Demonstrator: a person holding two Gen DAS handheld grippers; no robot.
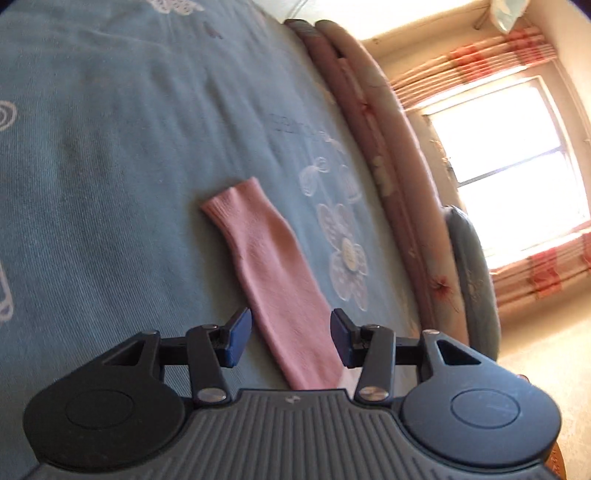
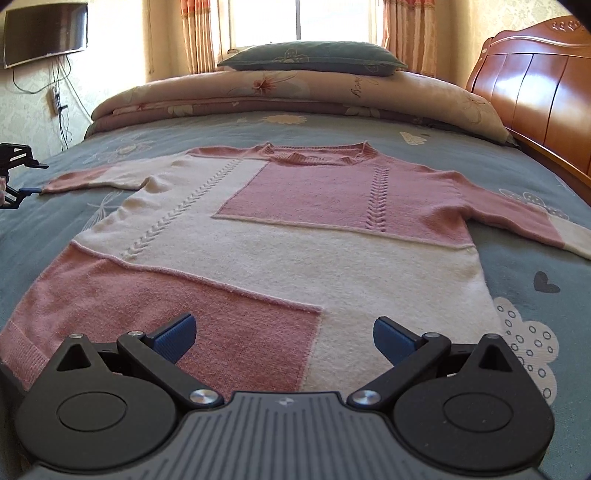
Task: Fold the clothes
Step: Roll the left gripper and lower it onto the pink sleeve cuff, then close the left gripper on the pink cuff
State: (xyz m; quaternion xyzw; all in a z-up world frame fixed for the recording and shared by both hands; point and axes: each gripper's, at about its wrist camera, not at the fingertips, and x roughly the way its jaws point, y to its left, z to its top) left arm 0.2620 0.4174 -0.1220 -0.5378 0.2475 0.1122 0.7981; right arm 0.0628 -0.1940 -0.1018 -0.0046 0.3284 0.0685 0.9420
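A pink and cream knit sweater point(image 2: 280, 251) lies flat, front up, on the blue bed sheet point(image 2: 535, 177), both sleeves spread out. My right gripper point(image 2: 284, 339) hovers open over the hem, nothing between its blue pads. In the left wrist view the pink left sleeve point(image 1: 266, 266) runs away across the sheet to its ribbed cuff. My left gripper point(image 1: 290, 341) straddles it, jaws partly apart, with neither pad pressing on the cloth. The right wrist view shows the left gripper point(image 2: 35, 177) at the far left edge, beside the left sleeve point(image 2: 92, 177) cuff.
A rolled floral quilt point(image 2: 295, 92) with a blue pillow point(image 2: 314, 57) on top lies across the far end of the bed. A wooden headboard point(image 2: 535, 92) stands at the right. A wall television point(image 2: 44, 33) hangs at the left, and a bright curtained window point(image 1: 509, 155) is beyond.
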